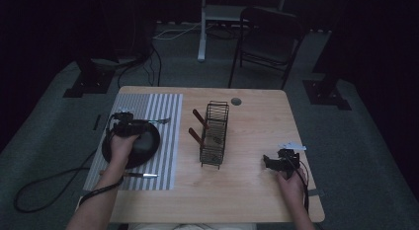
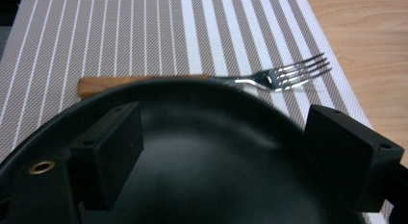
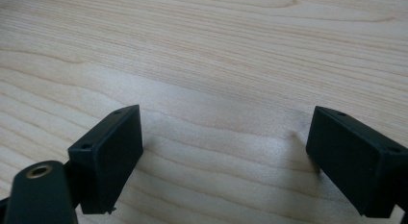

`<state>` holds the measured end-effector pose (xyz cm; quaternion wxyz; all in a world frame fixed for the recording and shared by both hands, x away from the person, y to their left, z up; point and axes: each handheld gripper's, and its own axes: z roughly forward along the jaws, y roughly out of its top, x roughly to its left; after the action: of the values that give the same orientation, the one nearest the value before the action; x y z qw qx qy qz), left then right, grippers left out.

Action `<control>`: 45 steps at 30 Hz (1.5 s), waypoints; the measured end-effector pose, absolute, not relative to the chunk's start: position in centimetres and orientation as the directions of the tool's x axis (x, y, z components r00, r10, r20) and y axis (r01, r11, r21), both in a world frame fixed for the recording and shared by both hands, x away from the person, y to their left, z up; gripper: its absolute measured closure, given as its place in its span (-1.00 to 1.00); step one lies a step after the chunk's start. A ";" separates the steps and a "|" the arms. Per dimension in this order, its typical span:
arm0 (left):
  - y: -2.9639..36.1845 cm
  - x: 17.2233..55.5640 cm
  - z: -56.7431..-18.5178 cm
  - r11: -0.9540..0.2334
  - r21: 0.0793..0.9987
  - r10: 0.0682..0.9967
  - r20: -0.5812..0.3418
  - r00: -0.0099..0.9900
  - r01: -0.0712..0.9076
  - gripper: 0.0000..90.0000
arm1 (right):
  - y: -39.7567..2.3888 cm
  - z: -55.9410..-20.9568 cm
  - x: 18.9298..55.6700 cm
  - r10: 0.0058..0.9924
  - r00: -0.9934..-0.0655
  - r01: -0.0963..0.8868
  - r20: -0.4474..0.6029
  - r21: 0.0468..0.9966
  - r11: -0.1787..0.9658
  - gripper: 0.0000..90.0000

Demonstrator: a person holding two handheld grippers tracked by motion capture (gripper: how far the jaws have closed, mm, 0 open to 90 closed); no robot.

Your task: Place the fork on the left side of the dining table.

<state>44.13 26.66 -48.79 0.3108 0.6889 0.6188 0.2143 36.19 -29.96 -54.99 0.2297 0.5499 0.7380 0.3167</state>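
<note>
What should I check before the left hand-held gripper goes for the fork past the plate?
1. Left hand-held gripper jaws open, nothing between them: ok.
2. Fork fully visible beyond the black plate: not ok, the rim hides part of its wooden handle.
3. Fork lying flat on the striped placemat: ok.
4. Right hand-held gripper open over bare table, away from the rack: ok.
5. Fork touching the plate rim: cannot tell.

Light: dim high view, room beyond the bench (image 1: 257, 185) falling to black.
Glare: soft sheen on the dark plate (image 2: 207, 152).
Focus: near gripper views sharp, grain clear.
</note>
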 end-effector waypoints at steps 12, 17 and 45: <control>27.8 40.8 -48.9 -0.022 0.706 0.981 -0.119 0.150 0.708 -0.68 | -30.0 -55.0 36.2 0.957 -0.290 0.666 0.009 0.720 0.195 -0.73; 28.5 39.1 -48.9 -0.028 0.709 0.981 -0.116 0.156 0.705 -0.68 | -30.0 -55.0 36.2 0.957 -0.290 0.666 0.009 0.720 0.194 -0.73; 30.5 29.7 -50.3 -0.009 0.744 0.977 -0.135 0.163 0.668 -0.68 | -30.0 -55.0 36.2 0.957 -0.289 0.667 0.010 0.719 0.193 -0.73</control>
<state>29.70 30.45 -50.34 0.3537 0.6756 0.6088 0.2186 36.18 -29.95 -54.98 0.2291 0.5506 0.7377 0.3165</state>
